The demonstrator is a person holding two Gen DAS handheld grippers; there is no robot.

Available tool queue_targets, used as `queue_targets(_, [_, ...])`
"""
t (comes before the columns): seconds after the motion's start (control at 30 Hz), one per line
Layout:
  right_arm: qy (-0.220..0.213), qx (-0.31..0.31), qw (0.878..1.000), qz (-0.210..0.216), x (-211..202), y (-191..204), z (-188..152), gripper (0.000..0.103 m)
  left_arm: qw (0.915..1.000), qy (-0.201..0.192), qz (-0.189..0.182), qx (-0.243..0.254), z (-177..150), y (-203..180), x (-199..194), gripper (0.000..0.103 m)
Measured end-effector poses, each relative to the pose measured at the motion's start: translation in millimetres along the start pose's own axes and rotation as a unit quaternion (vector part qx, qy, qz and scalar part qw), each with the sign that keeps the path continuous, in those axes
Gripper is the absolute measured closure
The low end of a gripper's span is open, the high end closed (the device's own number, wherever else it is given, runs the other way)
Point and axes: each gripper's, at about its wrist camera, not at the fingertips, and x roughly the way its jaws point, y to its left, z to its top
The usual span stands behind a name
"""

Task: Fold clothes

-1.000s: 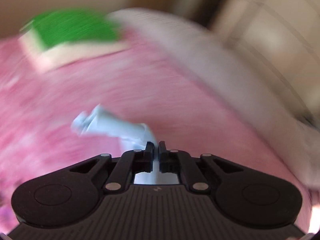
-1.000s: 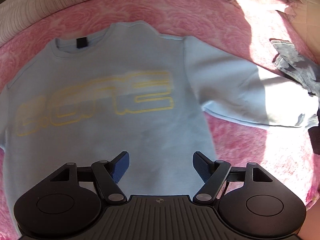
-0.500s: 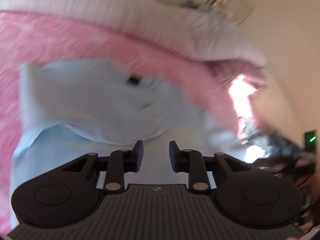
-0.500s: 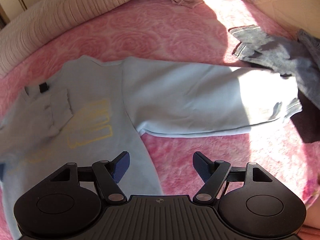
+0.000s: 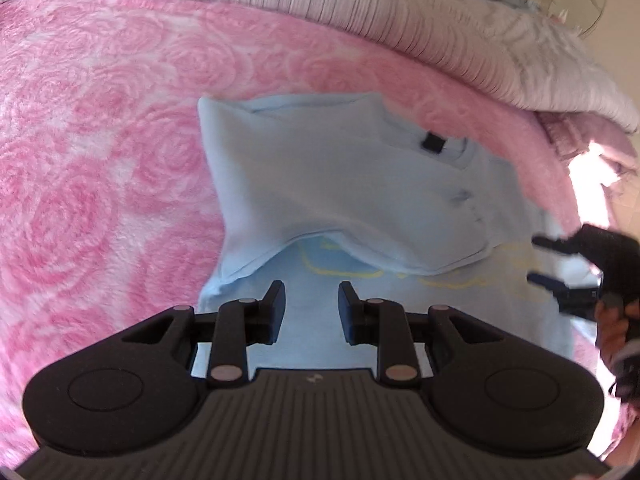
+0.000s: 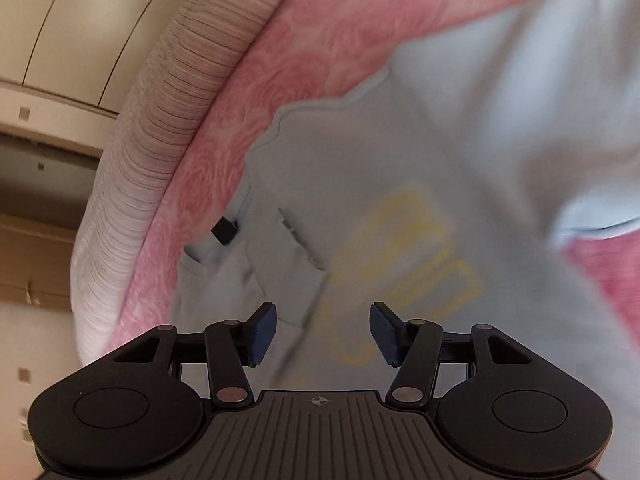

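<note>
Just below both parted hand-held grippers (image 5: pixel 311 300) (image 6: pixel 322 328), the sweatshirt (image 5: pixel 360 184).

No text can be read anywhere. The sweatshirt (image 5: pixel 360 184) carries a yellow outlined print (image 6: pixel 416 256), partly covered by a folded sleeve in the left wrist view and blurred at centre frame in the right wrist view, so no letters can be made out. Its black neck tab (image 5: pixel 433 142) looks blank.
</note>
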Motion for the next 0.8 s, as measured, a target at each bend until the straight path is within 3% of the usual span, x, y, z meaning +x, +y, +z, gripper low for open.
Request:
queue_targets(0.23, [-0.007, -0.013, 1.0, -0.016, 51, 16, 10, 0.048, 0.9999, 0.011, 0.004, -0.006, -4, 15, 9, 0.08])
queue_targets(0.3, [-0.016, -0.035, 0.999, -0.024, 53, 23, 7, 0.097, 0.9999, 0.013, 0.009, -0.005, -4, 17, 16, 0.08])
queue_targets(0.37, [-0.041, -0.069, 0.997, -0.005, 43, 31, 1, 0.098, 0.9997, 0.011, 0.02, -0.003, -3, 18, 21, 0.08])
queue_targets(0.47, [-0.103, -0.145, 0.984, 0.031, 4, 49, -11, 0.098, 0.9994, 0.005, 0.032, -0.008, -3, 21, 24, 0.08])
queue_targets(0.57, [-0.147, -0.18, 0.972, -0.003, -25, 45, -18, 0.098, 0.999, 0.007, 0.042, -0.013, -4, 26, 27, 0.08])
queue_targets(0.7, [-0.104, -0.142, 0.98, -0.095, -13, 0, -15, 0.098, 0.9988, 0.012, 0.047, -0.006, -7, 28, 31, 0.08])
queue_targets(0.8, [-0.103, -0.143, 0.98, -0.095, -10, -9, -19, 0.098, 0.9986, 0.01, 0.052, 0.005, -8, 27, 31, 0.081])
